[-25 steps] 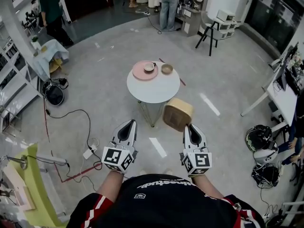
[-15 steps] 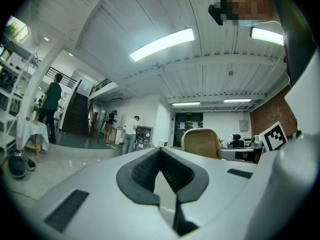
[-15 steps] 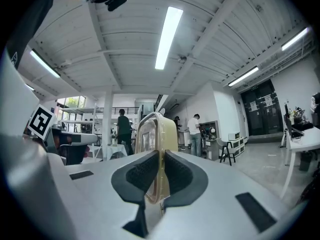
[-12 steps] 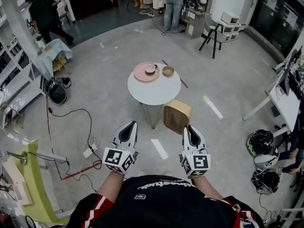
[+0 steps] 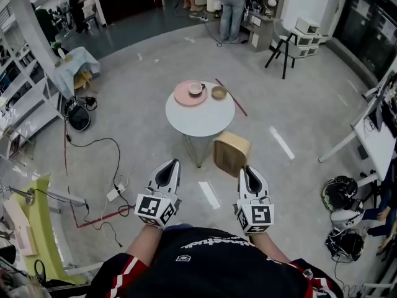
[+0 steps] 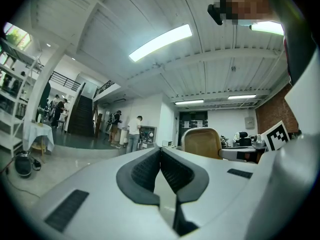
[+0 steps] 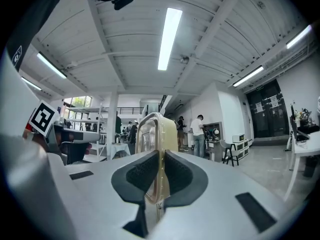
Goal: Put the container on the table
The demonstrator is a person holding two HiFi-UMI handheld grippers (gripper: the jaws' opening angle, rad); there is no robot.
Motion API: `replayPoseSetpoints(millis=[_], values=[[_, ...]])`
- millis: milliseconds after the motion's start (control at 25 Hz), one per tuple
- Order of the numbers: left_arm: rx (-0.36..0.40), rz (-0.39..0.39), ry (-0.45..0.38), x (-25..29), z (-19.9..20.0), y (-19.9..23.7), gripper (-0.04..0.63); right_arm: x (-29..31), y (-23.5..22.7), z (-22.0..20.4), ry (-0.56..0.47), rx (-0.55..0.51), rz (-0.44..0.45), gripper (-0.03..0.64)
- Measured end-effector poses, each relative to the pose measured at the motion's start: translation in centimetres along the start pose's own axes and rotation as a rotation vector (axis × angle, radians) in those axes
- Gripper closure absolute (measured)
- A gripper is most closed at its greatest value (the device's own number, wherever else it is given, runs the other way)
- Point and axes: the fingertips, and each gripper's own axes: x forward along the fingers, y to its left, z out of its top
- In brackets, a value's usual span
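My right gripper (image 5: 247, 171) (image 7: 161, 156) is shut on the rim of a tan, translucent plastic container (image 5: 231, 153) (image 7: 157, 130), which stands on edge in front of the jaws and above the floor. In the head view the container hangs just short of the round white table (image 5: 201, 117), at its near right side. My left gripper (image 5: 167, 166) (image 6: 160, 156) is shut with nothing between its pads, level beside the right one. From the left gripper view the container (image 6: 202, 142) shows off to the right.
On the table sit a pink plate (image 5: 185, 95) with a small cup (image 5: 196, 89) and a wooden bowl (image 5: 218, 92). Cables and a power strip (image 5: 113, 194) lie on the floor at left. People stand at a counter far off. Helmets (image 5: 338, 194) lie at right.
Both grippers and the container have shifted a little forward towards the table. The people in the background have moved.
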Motion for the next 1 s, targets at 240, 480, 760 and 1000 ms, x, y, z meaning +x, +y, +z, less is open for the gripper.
replayPoseSetpoints(millis=[240, 480, 760, 1000], values=[[0.021, 0.017, 0.024, 0.4, -0.2, -1.2, 0.572, -0.3, -1.3, 0.0, -0.012, 0.029, 0.005, 0.565], [0.008, 0.004, 0.038, 2.3, -1.0, -0.1, 0.571, 1.3, -1.6, -0.8, 0.008, 0.029, 0.001, 0.563], [0.033, -0.045, 0.044, 7.8, -1.3, 3.6, 0.572, 6.9, -2.9, -1.2, 0.018, 0.039, -0.037, 0.563], [0.05, -0.082, 0.017, 13.3, 0.6, 7.8, 0.572, 14.0, -3.3, 0.3, 0.004, 0.04, -0.033, 0.563]])
